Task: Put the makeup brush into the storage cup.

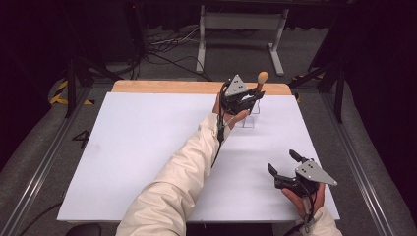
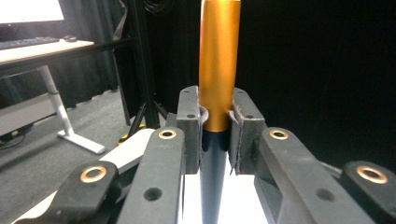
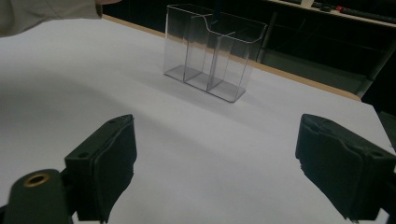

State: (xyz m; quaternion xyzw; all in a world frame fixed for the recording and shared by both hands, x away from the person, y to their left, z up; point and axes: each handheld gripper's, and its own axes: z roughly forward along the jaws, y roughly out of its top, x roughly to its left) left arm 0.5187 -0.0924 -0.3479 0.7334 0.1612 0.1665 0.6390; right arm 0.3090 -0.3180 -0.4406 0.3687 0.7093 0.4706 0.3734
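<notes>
at the far edge of the white surface [image 1: 147, 147], we clamp the jaws of our left gripper [image 1: 244, 101] on an upright tool with an orange-gold metallic handle and a dark tapering shaft [image 2: 218, 70], the pads pressing just where gold meets dark. in the high view its rounded tan end [image 1: 262, 77] stands above the gripper, beyond the clear plastic three-compartment holder [image 3: 212, 53]. the holder rests on the surface just below and in front of that gripper; a dark shaft shows at its rear rim in the right gripper view, though we cannot tell which compartment it enters. our right gripper [image 1: 284, 164] sits well apart from the holder, near the surface's near right corner, its jaws spread wide with nothing between them, pointed toward the holder. a cream sleeve [image 1: 182, 172] stretches across the surface from the near edge up to the holder. behind the holder, a wooden strip [image 1: 167, 87] borders the surface.
</notes>
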